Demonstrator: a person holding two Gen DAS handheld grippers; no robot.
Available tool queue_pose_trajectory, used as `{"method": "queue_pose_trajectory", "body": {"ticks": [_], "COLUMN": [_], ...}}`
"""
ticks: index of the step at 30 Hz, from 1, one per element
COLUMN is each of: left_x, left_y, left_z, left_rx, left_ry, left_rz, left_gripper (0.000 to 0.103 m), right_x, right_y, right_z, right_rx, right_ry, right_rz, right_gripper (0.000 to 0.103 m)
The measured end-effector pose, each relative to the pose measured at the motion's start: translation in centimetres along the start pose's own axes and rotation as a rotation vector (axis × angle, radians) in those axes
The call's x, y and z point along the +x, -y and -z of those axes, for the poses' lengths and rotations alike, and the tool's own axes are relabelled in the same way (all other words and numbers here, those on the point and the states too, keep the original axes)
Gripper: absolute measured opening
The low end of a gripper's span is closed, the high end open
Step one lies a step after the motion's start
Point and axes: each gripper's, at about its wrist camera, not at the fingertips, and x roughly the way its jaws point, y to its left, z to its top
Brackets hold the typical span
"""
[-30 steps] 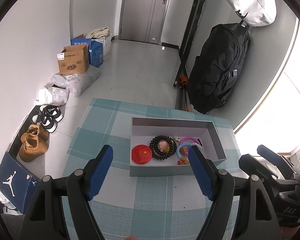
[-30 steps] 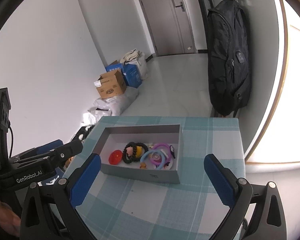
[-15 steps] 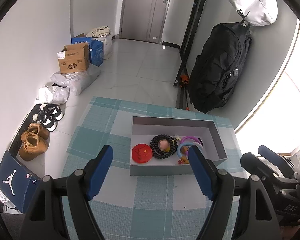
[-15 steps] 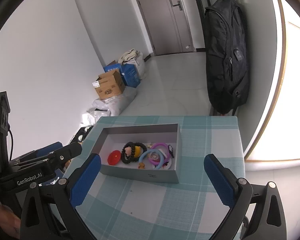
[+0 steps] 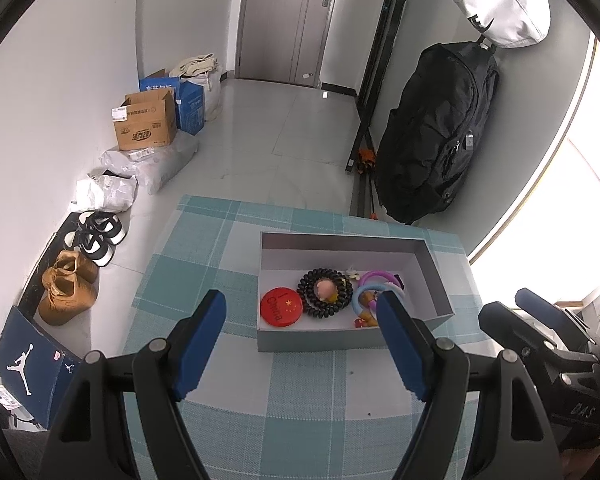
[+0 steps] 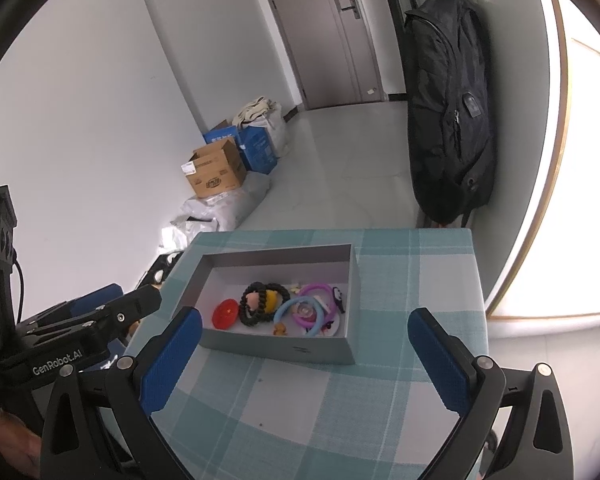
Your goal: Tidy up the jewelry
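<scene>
A grey open box (image 5: 436, 276) (image 6: 284, 350) sits on the teal checked tablecloth (image 5: 204, 264) (image 6: 404, 280). Inside lie a red round badge (image 5: 281, 306) (image 6: 225, 313), a black beaded bracelet (image 5: 325, 292) (image 6: 260, 302) around a pink charm, and blue and purple rings (image 5: 374, 286) (image 6: 312, 304). My left gripper (image 5: 300, 320) hovers open just in front of the box, nothing between its blue pads. My right gripper (image 6: 300, 332) is open too, held before the box's near wall. Each gripper shows at the other view's edge.
Beyond the table lie floor tiles, a cardboard box (image 5: 144, 122), white bags, shoes (image 5: 66, 290) and a blue shoebox (image 5: 32, 356) on the left. A black backpack (image 5: 436, 132) hangs on the right wall by a bright window.
</scene>
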Motion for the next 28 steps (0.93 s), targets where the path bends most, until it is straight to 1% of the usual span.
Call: {"method": "queue_pose_trajectory", "body": {"ticks": [3, 6, 17, 25, 28], "left_x": [-0.23, -0.35, -0.15, -0.01, -0.33], "left_y": [0.21, 0.31, -0.11, 0.02, -0.04], "left_z": [0.0, 0.04, 0.01, 0.05, 0.04], "left_rx": [0.01, 0.019, -0.005, 0.002, -0.001], "left_ry": [0.007, 0.017, 0.006, 0.006, 0.028], "left_rz": [0.012, 0.007, 0.002, 0.005, 0.001], "left_gripper": [0.074, 0.074, 0.074, 0.074, 0.074], "right_x": [0.05, 0.11, 0.27, 0.24, 0.32], "right_y": [0.02, -0.01, 0.09, 0.2, 0.2], "right_z": [-0.07, -0.07, -0.06, 0.06, 0.12], "right_rx": [-0.001, -0.002, 0.0, 0.005, 0.007], "right_ry": [0.0, -0.002, -0.01, -0.008, -0.013], "right_rz": [0.005, 0.008, 0.017, 0.023, 0.027], "right_gripper": [0.103, 0.103, 0.103, 0.103, 0.103]}}
